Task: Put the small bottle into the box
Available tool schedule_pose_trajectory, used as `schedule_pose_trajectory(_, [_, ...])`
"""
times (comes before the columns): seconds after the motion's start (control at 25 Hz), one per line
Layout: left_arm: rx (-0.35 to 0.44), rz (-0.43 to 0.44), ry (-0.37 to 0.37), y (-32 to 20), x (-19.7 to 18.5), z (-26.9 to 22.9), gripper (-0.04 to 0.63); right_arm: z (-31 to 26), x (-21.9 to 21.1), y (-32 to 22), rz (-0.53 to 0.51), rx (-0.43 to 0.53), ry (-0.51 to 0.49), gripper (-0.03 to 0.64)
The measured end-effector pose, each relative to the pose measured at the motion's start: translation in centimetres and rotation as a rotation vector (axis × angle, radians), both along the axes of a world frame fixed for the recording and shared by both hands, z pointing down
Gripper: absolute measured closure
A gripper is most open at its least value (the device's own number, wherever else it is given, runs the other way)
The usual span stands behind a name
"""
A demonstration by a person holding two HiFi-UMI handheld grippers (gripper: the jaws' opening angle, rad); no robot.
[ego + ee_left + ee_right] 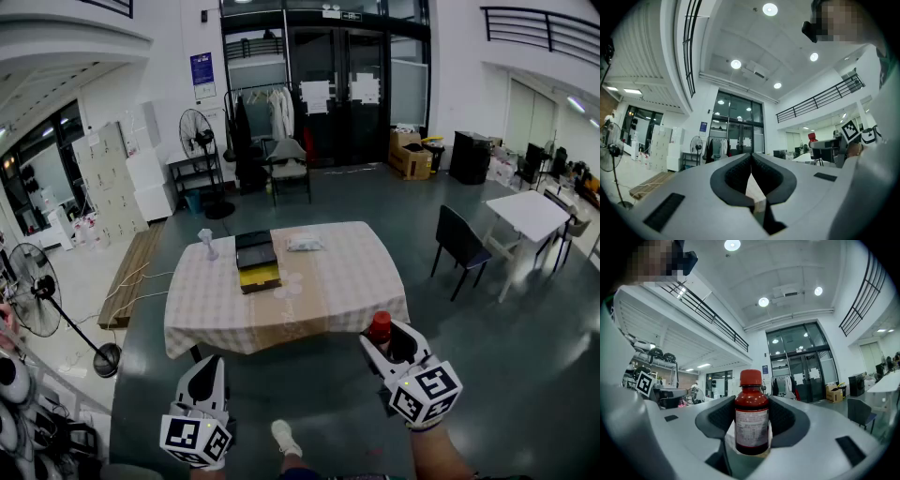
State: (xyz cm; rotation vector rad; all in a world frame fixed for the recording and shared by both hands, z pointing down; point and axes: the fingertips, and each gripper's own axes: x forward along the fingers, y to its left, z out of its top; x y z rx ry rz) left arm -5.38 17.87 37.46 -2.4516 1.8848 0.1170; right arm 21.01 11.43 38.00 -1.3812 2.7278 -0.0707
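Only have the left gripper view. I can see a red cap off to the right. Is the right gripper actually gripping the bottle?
Observer: Yes. In the right gripper view the bottle stands upright between the jaws of the right gripper, with a pad against each side.
Operator: Where's the box?
Observer: In the head view the box, dark with a yellow part, lies on the table. It is well ahead of the right gripper and left of the table's middle.
Operator: Anything next to it?
Observer: A white packet lies to its right, apart from it. A small pale thing stands to its left, too small to name.
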Motion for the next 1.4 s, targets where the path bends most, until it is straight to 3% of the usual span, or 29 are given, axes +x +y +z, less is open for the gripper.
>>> schedule_pose_trajectory(0.48, [-0.012,0.010,0.008,5.5,2.5,1.1,0.571,0.2,1.5,5.3,-0.017,-0.012,0.008,0.393])
schedule_pose_trajectory(1.4, [-0.019,0.016,-0.015,4.8,3.8,1.6,0.571,0.6,1.7,5.5,-0.052,-0.012,0.016,0.391])
